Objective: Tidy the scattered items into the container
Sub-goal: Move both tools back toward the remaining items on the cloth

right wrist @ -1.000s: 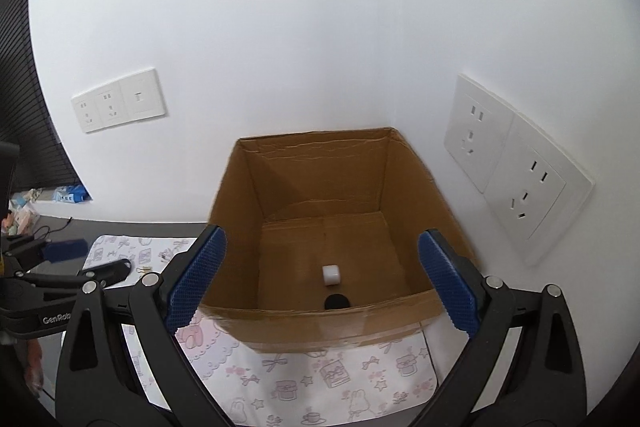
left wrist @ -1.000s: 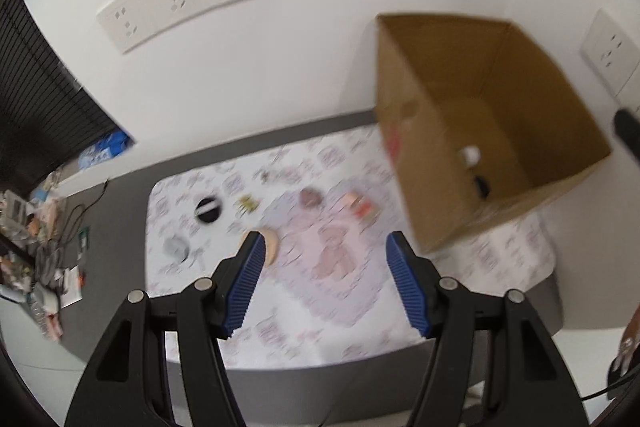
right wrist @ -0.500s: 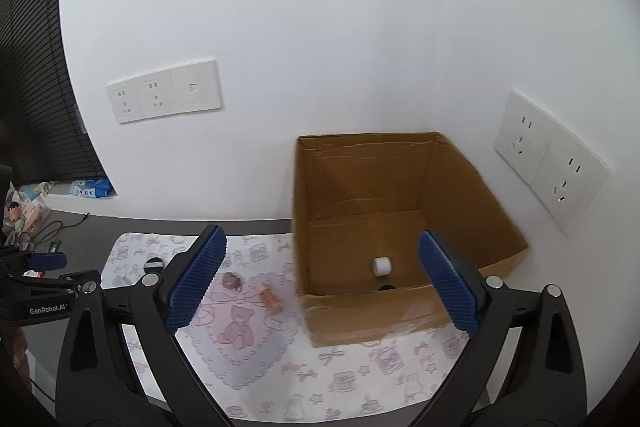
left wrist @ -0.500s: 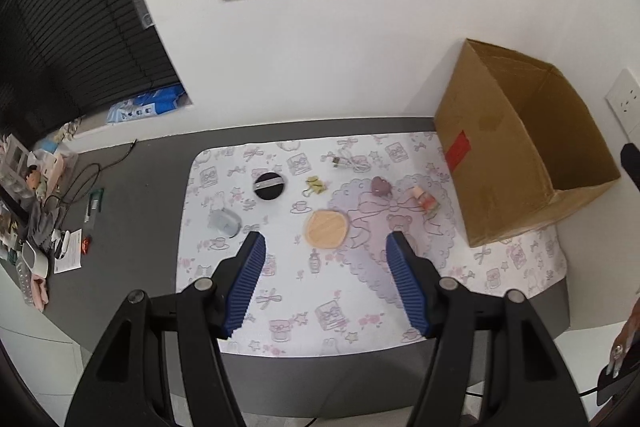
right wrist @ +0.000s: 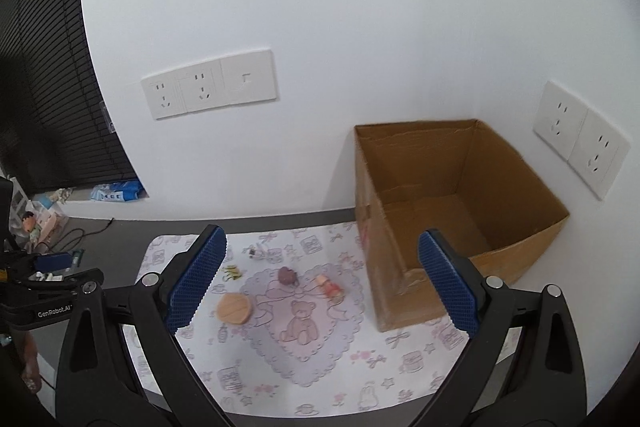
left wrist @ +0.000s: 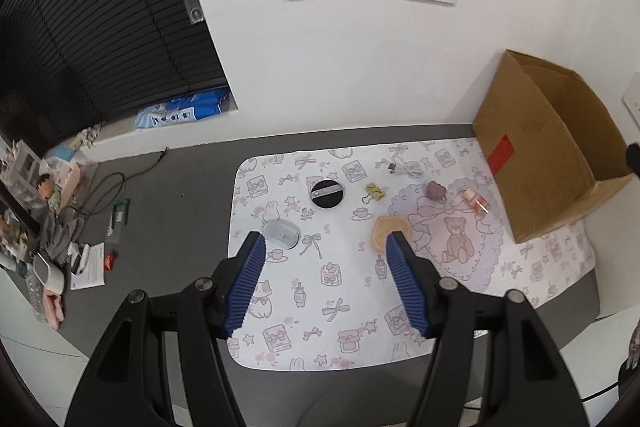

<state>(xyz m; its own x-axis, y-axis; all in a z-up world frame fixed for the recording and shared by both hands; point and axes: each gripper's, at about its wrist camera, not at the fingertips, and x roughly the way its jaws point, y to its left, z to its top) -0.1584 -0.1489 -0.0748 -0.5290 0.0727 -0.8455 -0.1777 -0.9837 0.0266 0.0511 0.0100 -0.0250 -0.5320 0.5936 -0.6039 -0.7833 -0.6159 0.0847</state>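
Both the left claw and right claw are held released and empty above the surface; the cardboard box is flanked by a round tan pad, unobstructed.

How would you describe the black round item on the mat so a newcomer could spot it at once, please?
Start at the cardboard box at the right end of the patterned mat, then look across to the mat's far left part. There lies the black disc, flat and round. It alone is black, with a pale silver bar across its top.
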